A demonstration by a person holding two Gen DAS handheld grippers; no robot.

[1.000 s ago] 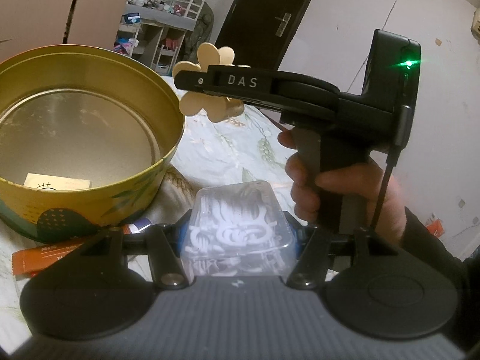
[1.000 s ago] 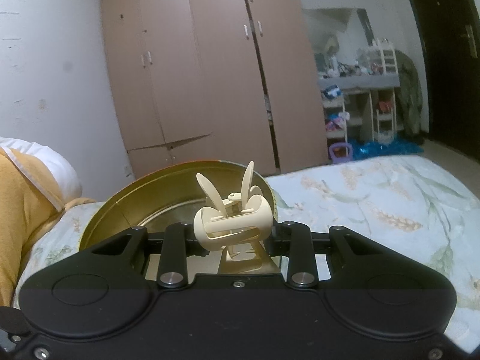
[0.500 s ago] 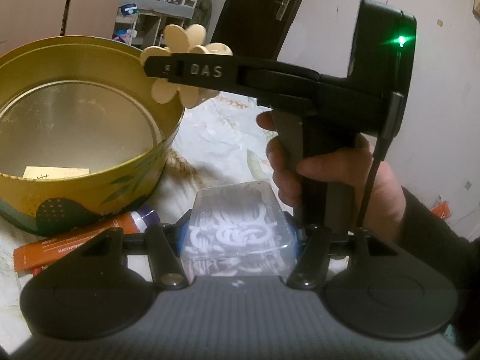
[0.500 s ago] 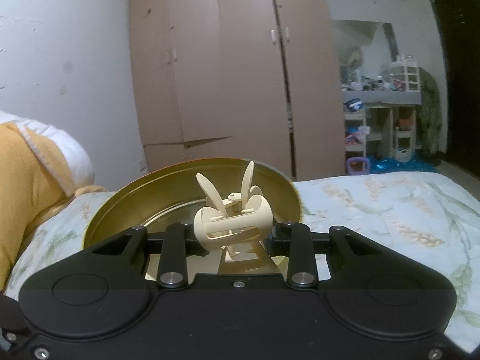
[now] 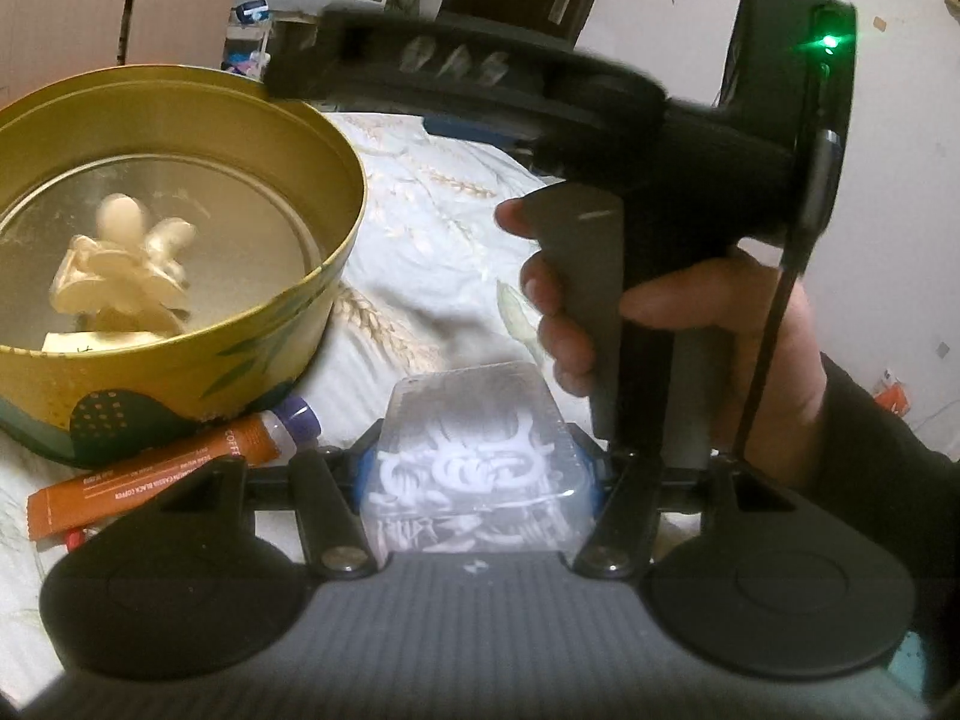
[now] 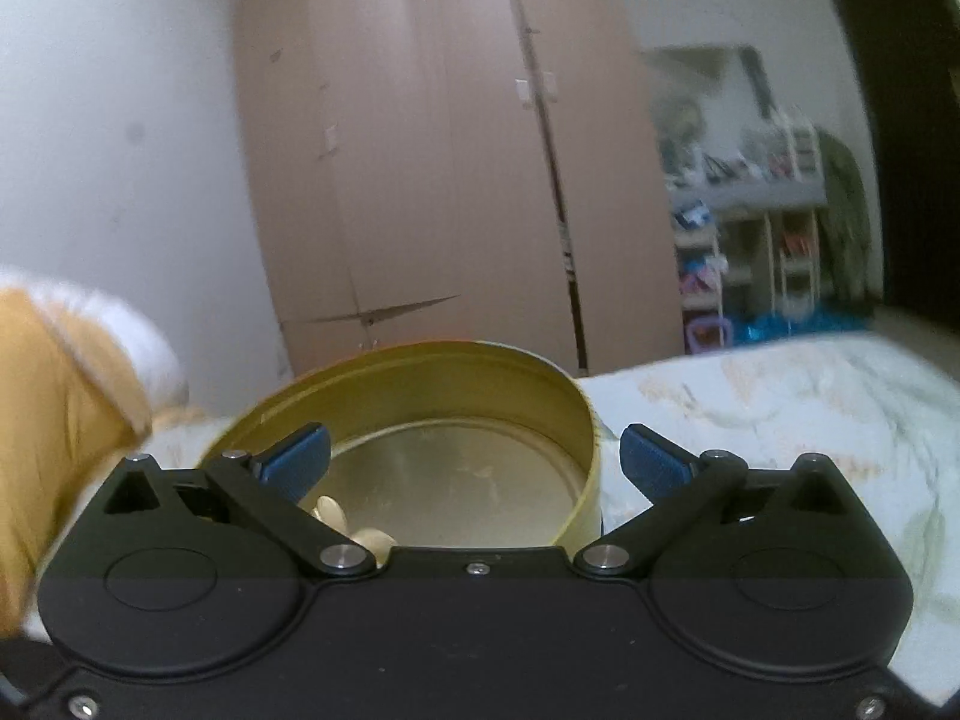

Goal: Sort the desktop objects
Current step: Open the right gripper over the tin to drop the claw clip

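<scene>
The right gripper (image 6: 474,456) is opening, its blue pads (image 6: 297,459) spread wide with nothing between them. It hangs over the rim of the gold tin (image 6: 420,360), which fills the twelve o'clock of its view. Below the pads, at about seven o'clock, a bit of the cream hair clip (image 6: 336,516) shows inside the tin. From the left wrist view the clip (image 5: 120,267) looks blurred at the tin's (image 5: 336,138) nine o'clock side, so it may not have come to rest.

The left gripper (image 5: 477,474) is closed about halfway on a clear plastic box (image 5: 474,450) with white pieces inside, both pads pressing its sides. At its ten o'clock an orange sachet (image 5: 144,480) and a purple-capped tube (image 5: 294,420) lie on the flowered bedsheet (image 5: 432,222), tucked against the tin's base. The person's right hand (image 5: 660,324) holds the right gripper's handle at two o'clock.

The risks from here: the right gripper's arm crosses directly above the left one's path to the tin, so lifting the box early could knock the two together. The box is smooth and gripped only at its sides, so a tilt might let it slip. The tin sits on soft bedding, and a nudge to its rim could tip it.
</scene>
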